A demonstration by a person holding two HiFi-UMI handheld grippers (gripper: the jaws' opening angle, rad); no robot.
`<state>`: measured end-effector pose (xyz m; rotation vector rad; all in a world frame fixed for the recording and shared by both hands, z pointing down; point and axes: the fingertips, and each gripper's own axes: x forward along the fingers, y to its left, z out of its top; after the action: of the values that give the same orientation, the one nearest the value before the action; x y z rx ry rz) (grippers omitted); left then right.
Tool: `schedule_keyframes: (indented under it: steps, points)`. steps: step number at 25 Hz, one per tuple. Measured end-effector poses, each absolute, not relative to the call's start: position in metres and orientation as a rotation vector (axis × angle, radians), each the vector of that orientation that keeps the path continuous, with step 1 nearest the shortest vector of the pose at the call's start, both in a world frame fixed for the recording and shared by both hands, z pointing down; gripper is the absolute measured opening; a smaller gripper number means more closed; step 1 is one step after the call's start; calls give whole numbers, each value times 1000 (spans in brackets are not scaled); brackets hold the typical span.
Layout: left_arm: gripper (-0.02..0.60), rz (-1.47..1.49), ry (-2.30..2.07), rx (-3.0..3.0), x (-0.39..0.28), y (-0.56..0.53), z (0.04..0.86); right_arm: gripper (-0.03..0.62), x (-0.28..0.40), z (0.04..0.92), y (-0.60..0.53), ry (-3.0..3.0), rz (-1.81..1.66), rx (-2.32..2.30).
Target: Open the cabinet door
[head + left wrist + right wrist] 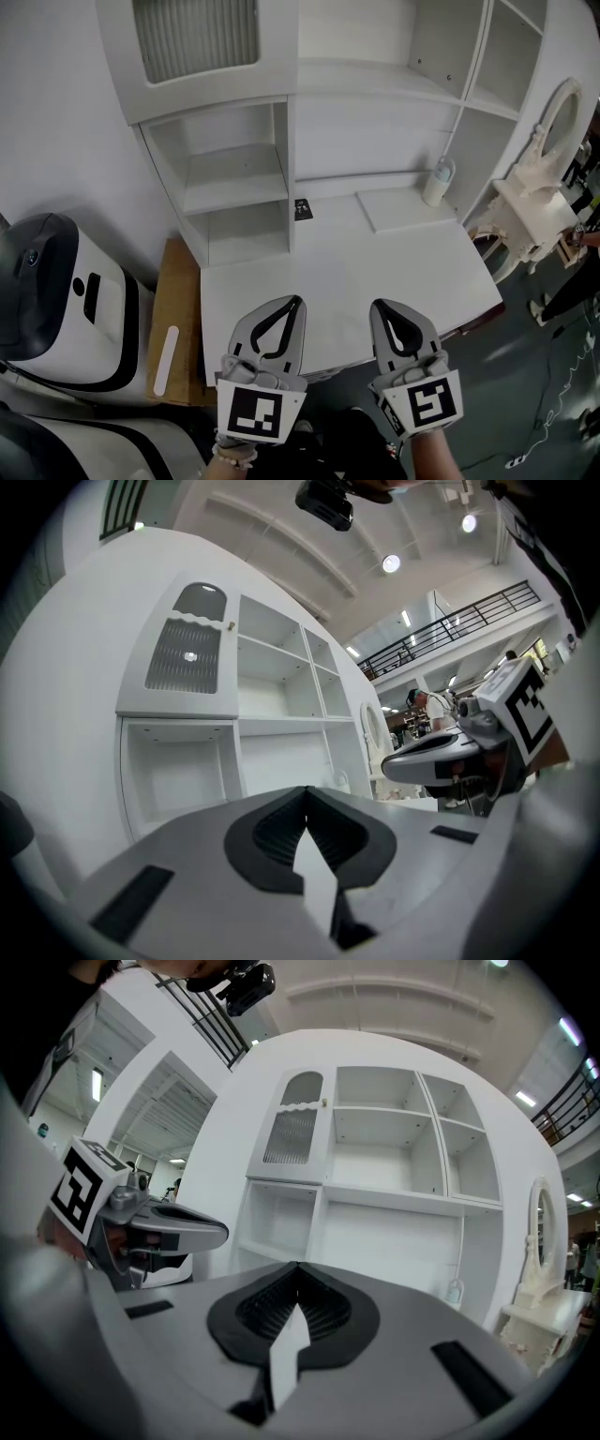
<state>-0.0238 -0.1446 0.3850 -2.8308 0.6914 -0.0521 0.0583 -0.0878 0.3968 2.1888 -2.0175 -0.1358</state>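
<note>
While both grippers face the cabinet [375,131]:
door [197,42]: closed, cabinet's upper left
left gripper [294,302]: jaws together, empty, before cabinet
right gripper [379,306]: jaws together, empty, before cabinet

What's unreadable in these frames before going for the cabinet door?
Behind the cabinet door: all views, its ribbed panel hides it.
Door's top: head view, cut by the frame edge.
Door knob: left gripper view, too small to tell shape.
Black tag on the desk: head view, print too small.
</note>
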Motion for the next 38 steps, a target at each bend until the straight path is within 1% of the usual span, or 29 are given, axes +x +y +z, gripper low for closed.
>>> schedule_keyframes:
  steps: [8,14,28,38]
  points:
    - [0,-83,731,-2804,-3,-152,385,0,80,396,-100,-2066,-142,2152]
    - [0,-97,812,-2773,23,-164,378,0,109,388,-118,-2136,-165,2079]
    - [0,-132,1111,-2699,76,-193,374,0,174,388,-167,-2356,-157,1843]
    - [0,-70,1353,-2657,89,-193,370,0,193,386,-179,-2493,-213,1617]
